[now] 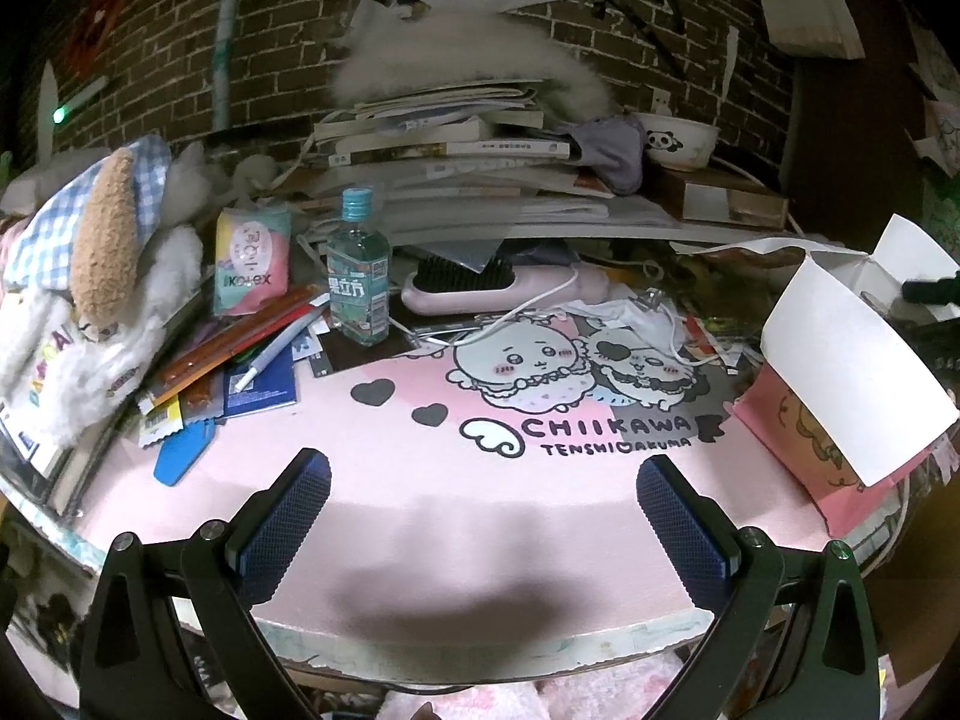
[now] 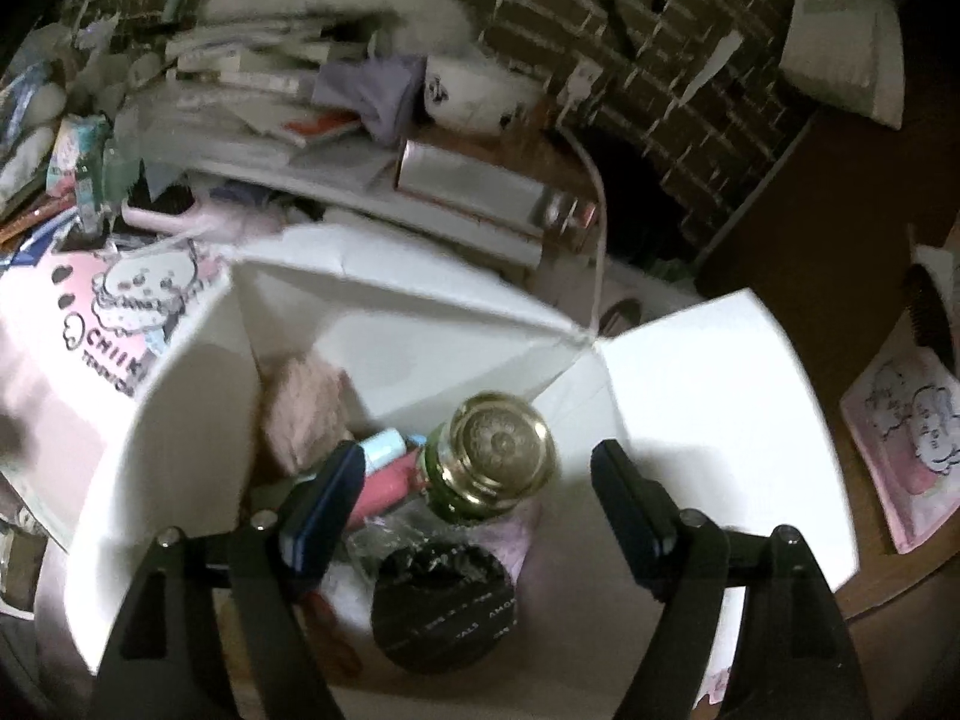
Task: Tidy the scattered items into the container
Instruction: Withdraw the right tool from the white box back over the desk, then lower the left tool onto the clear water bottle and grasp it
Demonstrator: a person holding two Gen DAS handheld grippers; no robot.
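**op:** While the gold-lidded green glass jar is sitting inside the white open-flapped cardboard box, the right gripper is hovering above it, fingers spread, holding nothing.

**reply:** Left gripper is gaping empty too, over the pink cartoon-printed desk mat. Clear plastic bottle with blue cap is standing well behind.

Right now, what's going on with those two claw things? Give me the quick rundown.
Left gripper open, empty, above pink mat. Right gripper open over white box; gold-lidded jar inside. Clear bottle not yet boxed. Nothing blocking.
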